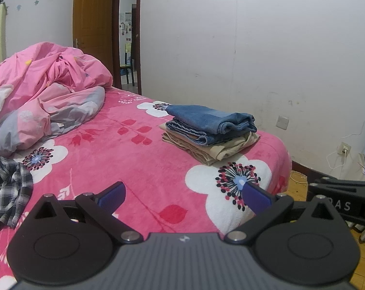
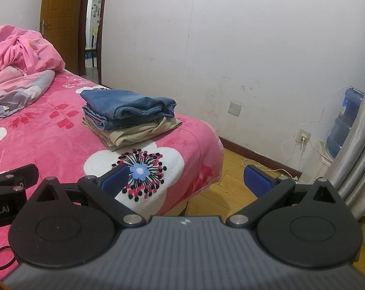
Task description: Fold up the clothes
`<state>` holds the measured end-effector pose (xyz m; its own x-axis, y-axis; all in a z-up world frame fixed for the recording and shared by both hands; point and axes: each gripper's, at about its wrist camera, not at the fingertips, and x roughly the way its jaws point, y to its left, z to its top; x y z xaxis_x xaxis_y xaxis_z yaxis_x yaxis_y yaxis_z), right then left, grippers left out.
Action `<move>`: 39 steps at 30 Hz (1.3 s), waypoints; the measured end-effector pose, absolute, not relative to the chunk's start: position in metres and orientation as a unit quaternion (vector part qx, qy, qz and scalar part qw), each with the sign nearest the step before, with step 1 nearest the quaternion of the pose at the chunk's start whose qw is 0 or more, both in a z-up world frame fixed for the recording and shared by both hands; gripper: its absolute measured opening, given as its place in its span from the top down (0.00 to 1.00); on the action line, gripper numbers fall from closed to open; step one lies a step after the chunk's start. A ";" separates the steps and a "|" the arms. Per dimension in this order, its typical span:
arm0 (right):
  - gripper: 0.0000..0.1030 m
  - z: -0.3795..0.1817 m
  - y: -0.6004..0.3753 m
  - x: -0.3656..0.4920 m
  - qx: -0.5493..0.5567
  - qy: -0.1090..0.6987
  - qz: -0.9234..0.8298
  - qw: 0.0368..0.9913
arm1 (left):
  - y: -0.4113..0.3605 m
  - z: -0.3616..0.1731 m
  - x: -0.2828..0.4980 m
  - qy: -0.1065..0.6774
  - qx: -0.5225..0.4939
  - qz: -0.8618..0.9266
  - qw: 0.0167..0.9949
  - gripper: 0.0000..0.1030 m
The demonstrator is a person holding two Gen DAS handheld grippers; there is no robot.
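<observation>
The left gripper (image 1: 184, 197) hangs above the near part of the bed, its two blue-padded fingers spread wide apart with nothing between them. The right gripper (image 2: 186, 181) is also spread wide and holds nothing; it sits over the bed's corner, one finger above the blanket and the other above the wooden floor (image 2: 227, 166). Both are held side by side, each one showing at the edge of the other's view. On the pink floral blanket (image 1: 124, 149) a stack of folded clothes rests near the far right edge of the bed: folded blue jeans (image 1: 213, 118) lie on top of a folded beige garment (image 1: 221, 151). A crumpled black-and-white plaid shirt (image 1: 5, 188) lies unfolded at the left side of the blanket, well apart from the stack. Behind it a rumpled pink duvet (image 1: 42, 89) is heaped at the far left end of the bed. A white wall (image 1: 267, 48) stands behind the bed, with a brown door (image 1: 93, 21) open beside it. In the right wrist view, a blue water bottle (image 2: 344, 123) stands by the wall near a grey curtain (image 2: 359, 159).
</observation>
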<state>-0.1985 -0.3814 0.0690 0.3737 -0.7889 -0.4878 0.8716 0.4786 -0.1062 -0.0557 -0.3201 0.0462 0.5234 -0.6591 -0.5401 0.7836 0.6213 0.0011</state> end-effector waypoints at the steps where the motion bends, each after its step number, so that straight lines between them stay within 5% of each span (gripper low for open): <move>1: 0.01 0.069 -0.381 -0.198 0.085 0.244 -0.503 0.825 | -0.320 0.046 -0.056 0.253 0.123 -0.417 0.864 0.00; 39: 0.01 0.071 -0.380 -0.196 0.083 0.244 -0.500 0.827 | -0.318 0.048 -0.056 0.252 0.124 -0.415 0.865 0.00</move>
